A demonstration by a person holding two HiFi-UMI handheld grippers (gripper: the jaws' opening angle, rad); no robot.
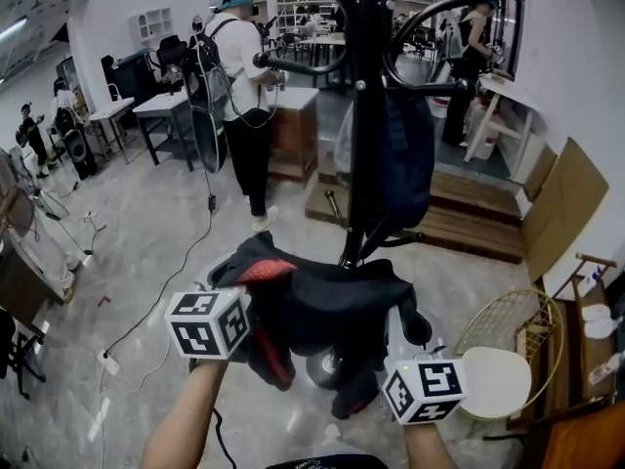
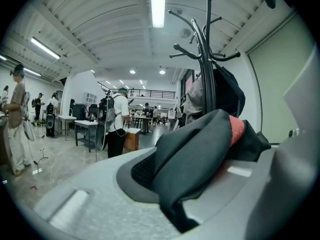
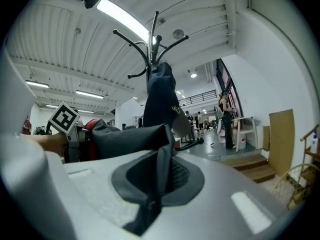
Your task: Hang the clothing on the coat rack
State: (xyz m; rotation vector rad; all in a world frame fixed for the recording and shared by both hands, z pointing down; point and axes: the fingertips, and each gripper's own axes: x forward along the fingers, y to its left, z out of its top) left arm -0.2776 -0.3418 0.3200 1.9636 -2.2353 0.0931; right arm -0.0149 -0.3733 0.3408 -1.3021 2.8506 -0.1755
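In front of the rack [image 1: 369, 115], low near its foot, the garment [image 1: 322, 306] hangs stretched between two tools, off the floor [image 1: 146, 252]. Garment is dark, almost black, with red lining showing at its left end and under the sag. Not on any hook.

Left tool [image 1: 227, 319] is clamped on the garment's left end: jaws closed down on a thick fold, dark cloth with a red edge bulging out over them. Right tool [image 1: 418, 387] is clamped on the right end: jaws closed on a thin pleat of dark cloth, its tail hanging out the near side. Both tools point roughly level toward the rack, marker cubes on top, a forearm behind each.

Rack: black pole, curved black hooks at the top, upright just behind the garment. A dark jacket [image 1: 405, 154] already hangs on its right side, with something pale bunched beside it at the pole; cannot tell what.

Right of the right tool is a wire chair [image 1: 508, 335] with a round white seat, near but apart. Behind the rack is a low wooden platform [image 1: 469, 218]; a brown board [image 1: 562, 208] leans on the wall at right. Left back, a person [image 1: 239, 86] in a white top with a backpack stands facing away, near a desk [image 1: 161, 106]. More people farther back, too small to tell.
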